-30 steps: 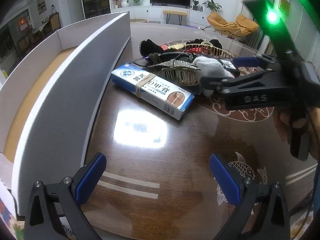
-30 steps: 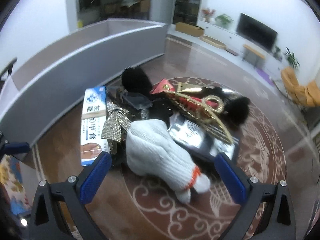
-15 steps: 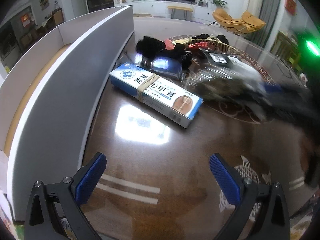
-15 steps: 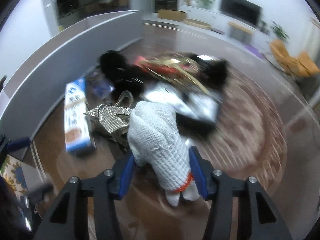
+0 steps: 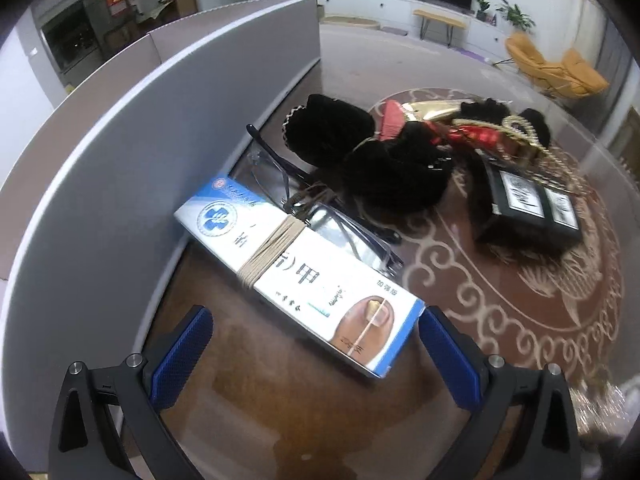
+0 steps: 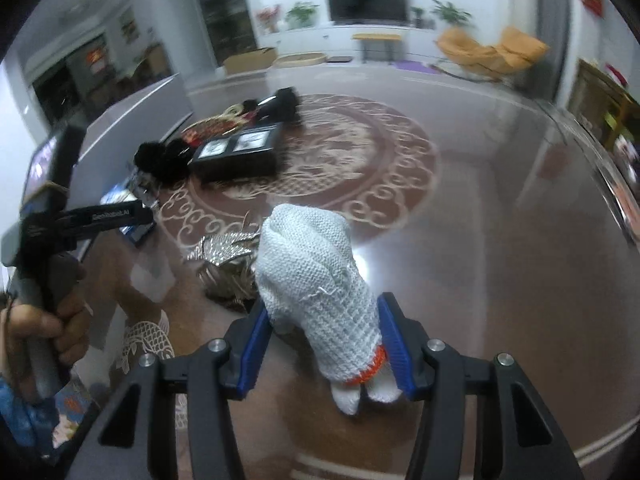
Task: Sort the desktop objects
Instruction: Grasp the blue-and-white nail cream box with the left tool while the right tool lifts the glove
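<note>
Right wrist view: over the brown patterned table (image 6: 500, 240), the right gripper (image 6: 324, 344) is clamped on a white knitted glove (image 6: 316, 280), carrying it clear of the pile, so the sorting step in hand looks like moving the glove to its place, which calls for a steady carry and release. The left gripper (image 5: 316, 356) stands open, its jaws either side of the near end of a blue-and-white box (image 5: 304, 276) lying beside the grey bin wall (image 5: 120, 184).

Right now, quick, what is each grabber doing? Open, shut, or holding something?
Left gripper: open, holding nothing, the ointment box just ahead of it.
Right gripper: shut on the white knit glove.
</note>
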`<action>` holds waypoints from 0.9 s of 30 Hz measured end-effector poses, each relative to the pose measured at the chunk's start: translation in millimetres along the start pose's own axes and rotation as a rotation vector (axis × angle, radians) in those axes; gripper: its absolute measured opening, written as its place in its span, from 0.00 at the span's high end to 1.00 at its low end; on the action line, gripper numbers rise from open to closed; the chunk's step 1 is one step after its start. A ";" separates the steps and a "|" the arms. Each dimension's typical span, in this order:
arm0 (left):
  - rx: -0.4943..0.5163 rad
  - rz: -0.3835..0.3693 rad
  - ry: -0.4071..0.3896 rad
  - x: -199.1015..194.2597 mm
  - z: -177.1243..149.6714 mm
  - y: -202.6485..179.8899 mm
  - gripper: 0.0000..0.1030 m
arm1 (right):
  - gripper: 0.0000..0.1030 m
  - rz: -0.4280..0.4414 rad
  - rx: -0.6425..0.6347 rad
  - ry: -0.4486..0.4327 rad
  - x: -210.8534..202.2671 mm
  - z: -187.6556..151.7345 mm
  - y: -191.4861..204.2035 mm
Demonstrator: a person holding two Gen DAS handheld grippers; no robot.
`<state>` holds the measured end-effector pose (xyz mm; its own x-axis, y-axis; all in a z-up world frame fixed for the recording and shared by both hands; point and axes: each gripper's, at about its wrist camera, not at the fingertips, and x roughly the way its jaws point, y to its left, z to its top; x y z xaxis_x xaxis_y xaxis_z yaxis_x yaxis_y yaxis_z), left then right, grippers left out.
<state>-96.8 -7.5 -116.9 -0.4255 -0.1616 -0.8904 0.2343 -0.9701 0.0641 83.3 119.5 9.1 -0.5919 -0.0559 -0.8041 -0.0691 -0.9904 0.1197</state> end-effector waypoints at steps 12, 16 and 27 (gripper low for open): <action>0.009 -0.078 -0.116 14.6 -2.9 6.5 0.00 | 0.37 -0.012 0.122 -0.023 -21.3 -19.2 -39.4; 0.038 -0.094 -0.124 24.1 14.4 -0.1 0.00 | 0.37 0.013 0.158 -0.043 -28.8 -28.3 -46.1; 0.526 -0.383 -0.167 -17.8 -46.3 -23.4 0.13 | 0.37 -0.017 0.124 -0.062 -49.1 -48.3 -49.3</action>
<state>-54.3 26.4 -123.4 -0.5332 0.2264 -0.8152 -0.3991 -0.9169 0.0064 154.5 165.0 14.6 -0.6383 -0.0271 -0.7693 -0.1761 -0.9677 0.1802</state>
